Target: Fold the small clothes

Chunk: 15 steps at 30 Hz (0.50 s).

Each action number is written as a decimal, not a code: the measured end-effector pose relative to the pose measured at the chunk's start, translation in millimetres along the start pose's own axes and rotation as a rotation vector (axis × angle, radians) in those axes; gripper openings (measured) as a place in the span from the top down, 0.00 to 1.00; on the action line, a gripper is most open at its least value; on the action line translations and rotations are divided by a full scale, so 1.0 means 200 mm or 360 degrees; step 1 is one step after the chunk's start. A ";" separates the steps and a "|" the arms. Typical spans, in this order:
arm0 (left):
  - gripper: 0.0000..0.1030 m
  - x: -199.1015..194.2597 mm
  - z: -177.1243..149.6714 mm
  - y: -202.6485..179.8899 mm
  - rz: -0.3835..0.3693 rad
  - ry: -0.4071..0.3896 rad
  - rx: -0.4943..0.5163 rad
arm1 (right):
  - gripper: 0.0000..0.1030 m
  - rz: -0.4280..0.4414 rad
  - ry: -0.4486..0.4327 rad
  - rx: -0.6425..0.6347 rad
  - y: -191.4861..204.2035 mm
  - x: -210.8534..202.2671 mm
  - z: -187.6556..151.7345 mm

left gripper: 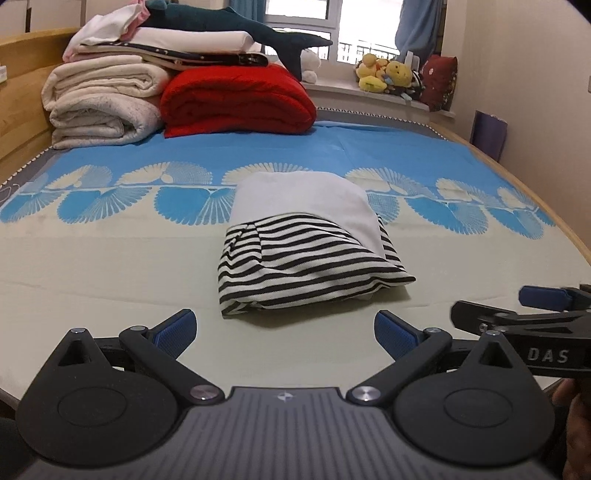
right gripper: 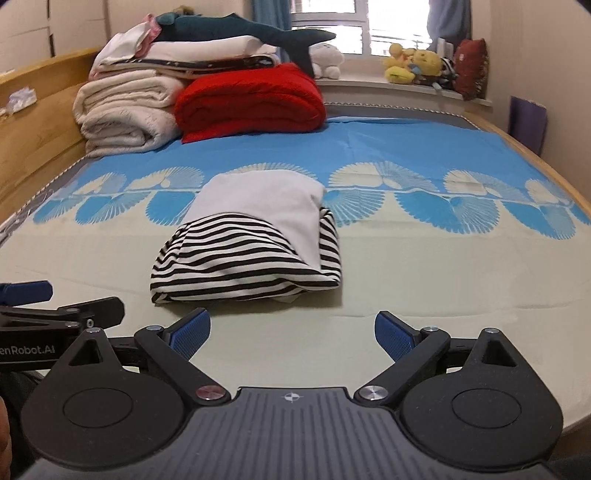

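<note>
A small folded garment (left gripper: 295,266) (right gripper: 236,262), black-and-white striped with a plain white panel folded over its far half, lies on the pale bed cover (left gripper: 92,277) in the middle of both views. My left gripper (left gripper: 284,328) hovers just in front of its near edge, open, with nothing between the blue pads (left gripper: 175,334). My right gripper (right gripper: 291,328) sits beside it to the right, also open and empty, a little short of the garment. Each view catches the other gripper's blue fingertip at its edge, the right one (left gripper: 543,297) and the left one (right gripper: 26,290).
At the far left of the bed stands a stack of cream blankets (left gripper: 99,107), a red blanket (left gripper: 236,99) and a dark shark plush (left gripper: 236,26). Plush toys (left gripper: 388,72) line the windowsill. A wooden bed frame (right gripper: 33,122) runs along the left.
</note>
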<state>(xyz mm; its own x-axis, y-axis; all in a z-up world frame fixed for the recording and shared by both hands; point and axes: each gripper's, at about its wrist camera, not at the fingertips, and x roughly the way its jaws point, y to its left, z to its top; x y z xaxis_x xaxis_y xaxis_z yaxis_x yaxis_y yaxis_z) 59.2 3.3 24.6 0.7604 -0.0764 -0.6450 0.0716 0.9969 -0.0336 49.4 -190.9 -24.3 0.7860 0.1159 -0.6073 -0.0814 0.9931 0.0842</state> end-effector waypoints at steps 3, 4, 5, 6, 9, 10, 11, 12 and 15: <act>0.01 0.00 0.00 0.00 -0.0009 0.0002 0.0007 | 0.07 -0.0009 0.0005 0.0003 0.01 0.02 0.01; 0.01 0.00 0.00 0.00 -0.0009 -0.0001 0.0010 | 0.07 -0.0002 0.0008 0.0017 0.01 0.02 0.01; 0.01 0.01 0.00 0.00 -0.0008 0.0000 0.0011 | 0.07 0.0006 0.0006 0.0026 0.01 0.02 0.01; 0.01 0.01 0.00 0.01 -0.0008 0.0003 0.0010 | 0.07 0.0005 0.0003 0.0026 0.01 0.03 0.01; 0.01 0.02 0.00 0.01 -0.0013 0.0011 -0.0006 | 0.07 -0.0004 -0.0005 0.0004 0.03 0.03 0.01; 0.01 0.02 0.00 0.02 -0.0014 0.0012 -0.0008 | 0.07 -0.0004 -0.0007 0.0005 0.03 0.03 0.01; 0.01 0.02 0.00 0.02 -0.0013 0.0011 -0.0008 | 0.07 -0.0004 -0.0006 0.0007 0.03 0.03 0.01; 0.01 0.02 0.00 0.01 -0.0011 0.0010 -0.0008 | 0.07 -0.0003 -0.0006 0.0007 0.03 0.03 0.01; 0.01 0.02 0.00 0.01 -0.0012 0.0010 -0.0008 | 0.07 -0.0007 -0.0005 0.0009 0.03 0.03 0.01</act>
<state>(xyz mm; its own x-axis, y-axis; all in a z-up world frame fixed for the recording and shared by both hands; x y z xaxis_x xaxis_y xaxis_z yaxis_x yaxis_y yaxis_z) 62.4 5.7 21.6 0.7557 -0.0834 -0.6495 0.0737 0.9964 -0.0422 55.1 -183.9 -25.4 0.7883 0.1118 -0.6050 -0.0746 0.9935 0.0863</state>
